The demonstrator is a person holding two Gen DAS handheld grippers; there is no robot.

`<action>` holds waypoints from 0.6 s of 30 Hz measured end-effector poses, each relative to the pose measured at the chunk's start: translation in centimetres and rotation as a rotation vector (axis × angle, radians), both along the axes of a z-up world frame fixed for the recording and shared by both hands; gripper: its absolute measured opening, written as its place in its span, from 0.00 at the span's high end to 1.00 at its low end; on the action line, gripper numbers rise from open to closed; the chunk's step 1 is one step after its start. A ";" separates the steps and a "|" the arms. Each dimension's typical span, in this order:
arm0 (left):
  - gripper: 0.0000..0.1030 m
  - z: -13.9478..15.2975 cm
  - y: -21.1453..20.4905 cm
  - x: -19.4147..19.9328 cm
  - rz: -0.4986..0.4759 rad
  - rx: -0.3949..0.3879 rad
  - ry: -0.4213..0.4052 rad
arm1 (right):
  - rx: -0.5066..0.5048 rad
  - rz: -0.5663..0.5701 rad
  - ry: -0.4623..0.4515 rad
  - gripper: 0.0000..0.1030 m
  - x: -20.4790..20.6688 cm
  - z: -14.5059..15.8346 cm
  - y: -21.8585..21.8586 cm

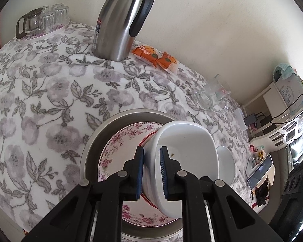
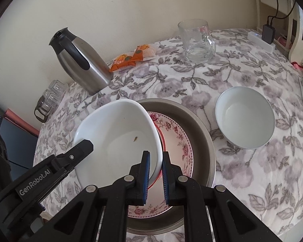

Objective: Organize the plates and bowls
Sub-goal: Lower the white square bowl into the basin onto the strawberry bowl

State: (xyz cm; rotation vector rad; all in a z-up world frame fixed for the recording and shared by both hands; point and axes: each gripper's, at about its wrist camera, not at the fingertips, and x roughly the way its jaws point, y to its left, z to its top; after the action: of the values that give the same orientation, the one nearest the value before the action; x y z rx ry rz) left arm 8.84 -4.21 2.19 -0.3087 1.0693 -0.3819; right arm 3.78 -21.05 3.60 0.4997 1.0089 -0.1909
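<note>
A white square-ish bowl (image 1: 187, 141) (image 2: 119, 129) hangs tilted over a red-rimmed plate (image 2: 162, 141). That plate lies on a pink floral plate (image 1: 115, 147) (image 2: 181, 141) inside a round metal pan (image 1: 97, 137) (image 2: 202, 125). My left gripper (image 1: 152, 149) is shut on one side of the bowl's rim. On the opposite side, the right gripper (image 2: 156, 153) is shut on the rim too. A small brown speck lies inside the bowl. A second, round white bowl (image 2: 245, 117) (image 1: 226, 165) stands upright on the cloth to the right of the pan.
On the floral tablecloth stand a steel thermos jug (image 1: 121, 20) (image 2: 80, 60), orange snack packets (image 1: 155, 56) (image 2: 131, 57) and a glass mug (image 1: 212, 98) (image 2: 198, 40). A tray of glasses (image 1: 42, 20) sits at the far left corner. The wall runs close behind; a phone (image 1: 260, 171) lies at the right.
</note>
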 end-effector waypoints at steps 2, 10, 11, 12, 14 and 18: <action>0.85 -0.1 0.0 0.1 0.000 0.002 0.002 | -0.004 0.001 0.001 0.87 0.0 0.0 0.1; 0.85 -0.7 0.1 0.4 -0.001 0.003 0.020 | 0.006 0.001 -0.002 0.85 0.0 0.1 0.1; 0.85 -0.8 0.1 0.4 0.000 0.000 0.020 | 0.008 0.001 -0.002 0.85 0.0 0.1 0.1; 0.85 -0.8 0.1 0.4 0.000 -0.002 0.019 | 0.008 0.001 -0.003 0.85 0.0 0.1 0.1; 0.85 -0.8 0.1 0.4 0.000 -0.002 0.019 | 0.008 0.001 -0.003 0.85 0.0 0.1 0.1; 0.85 -0.7 0.1 0.4 0.000 -0.003 0.020 | 0.011 0.000 -0.002 0.85 0.0 0.1 0.1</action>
State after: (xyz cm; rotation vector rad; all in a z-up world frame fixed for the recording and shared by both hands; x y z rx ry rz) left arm 9.26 -4.07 1.45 -0.3157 1.0887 -0.3813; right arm 3.78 -20.96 3.69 0.5096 1.0082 -0.1848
